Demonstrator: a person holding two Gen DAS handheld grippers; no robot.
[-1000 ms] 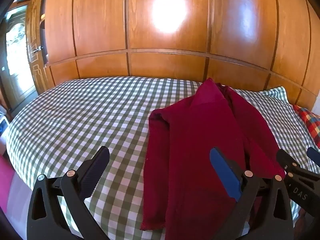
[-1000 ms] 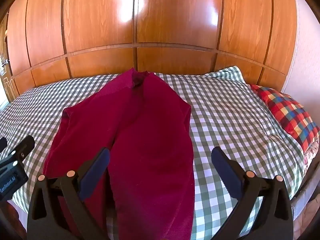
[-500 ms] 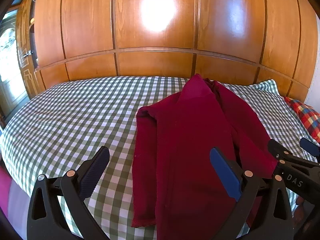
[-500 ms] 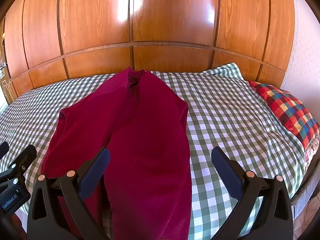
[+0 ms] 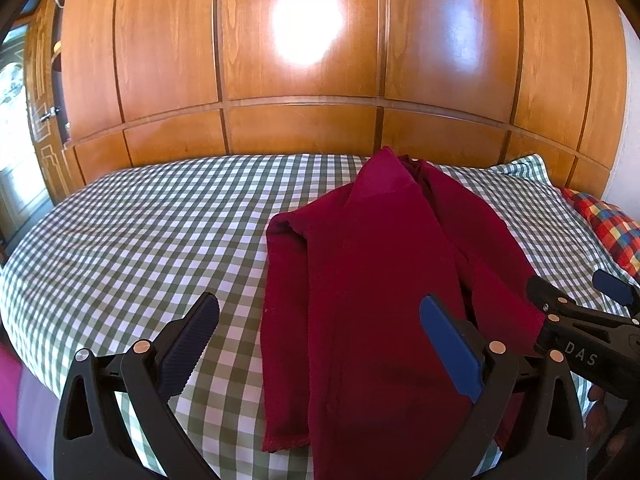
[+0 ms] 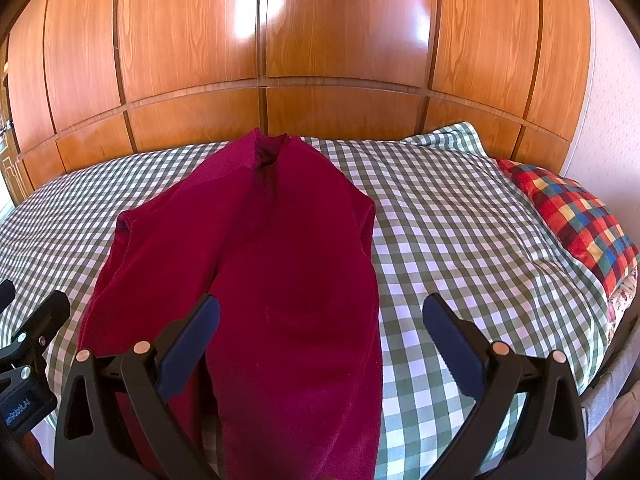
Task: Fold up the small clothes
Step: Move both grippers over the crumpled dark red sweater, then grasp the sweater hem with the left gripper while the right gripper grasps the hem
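A dark red garment (image 5: 380,280) lies lengthwise on the green checked bedspread (image 5: 152,232), both sides folded in over the middle, its narrow end toward the wooden wall. My left gripper (image 5: 320,344) hovers open over its near left edge, holding nothing. In the right wrist view the same garment (image 6: 272,260) fills the centre, and my right gripper (image 6: 320,340) stands open above its near right edge with nothing between its fingers. Each gripper shows at the edge of the other's view: the right gripper (image 5: 580,320) and the left gripper (image 6: 24,344).
A wall of glossy wooden panels (image 5: 304,60) rises behind the bed. A red, blue and yellow checked pillow (image 6: 576,208) lies at the right edge of the bed. A door with a window (image 5: 16,128) stands at far left. Bare bedspread (image 6: 460,220) stretches on both sides of the garment.
The left wrist view has swung rightward, bringing the garment closer to centre between the left fingers. The right gripper shifted slightly. Both stay open; the garment has not moved.
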